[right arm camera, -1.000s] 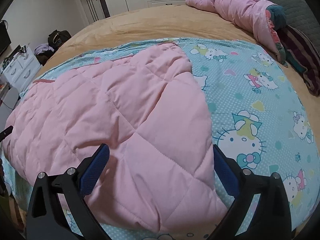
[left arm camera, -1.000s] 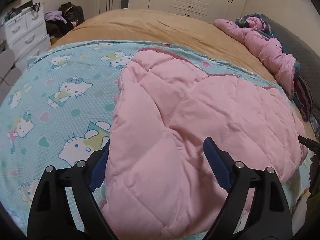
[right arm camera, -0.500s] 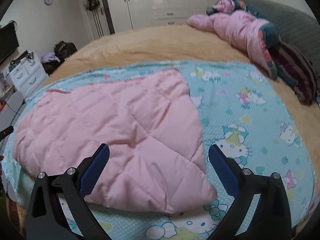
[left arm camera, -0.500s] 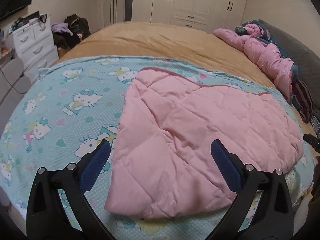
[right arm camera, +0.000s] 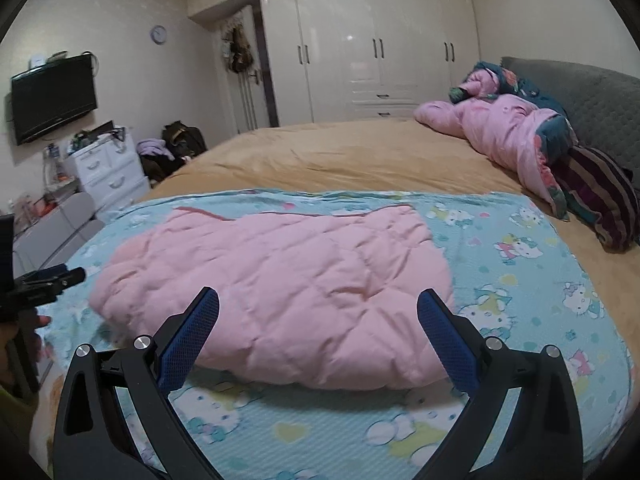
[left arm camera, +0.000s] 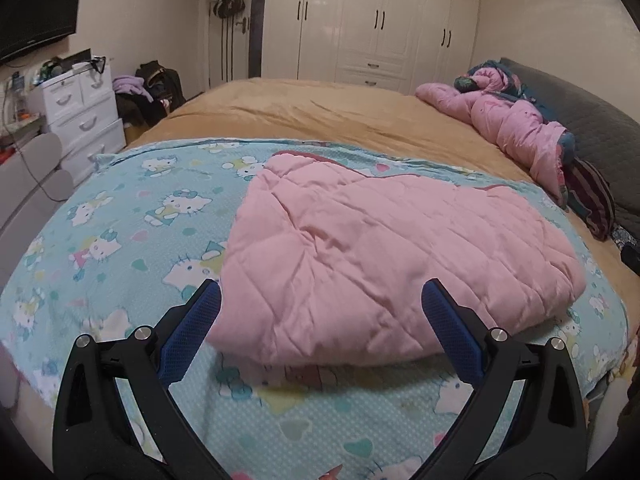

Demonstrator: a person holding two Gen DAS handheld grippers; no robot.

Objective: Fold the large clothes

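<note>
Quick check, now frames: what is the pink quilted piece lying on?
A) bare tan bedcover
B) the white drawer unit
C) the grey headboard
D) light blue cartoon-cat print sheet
D: the pink quilted piece lies folded on the light blue cartoon-cat print sheet, with blue print showing around its edges in both wrist views; the tan bedcover starts only beyond the sheet's far edge.

The bed (left arm camera: pixel 328 116) wears a tan cover; a blue cartoon-cat sheet (left arm camera: pixel 120 232) is spread over its near end, and a crumpled pink quilt (left arm camera: pixel 516 128) is heaped by the grey headboard (left arm camera: pixel 592 128).
</note>
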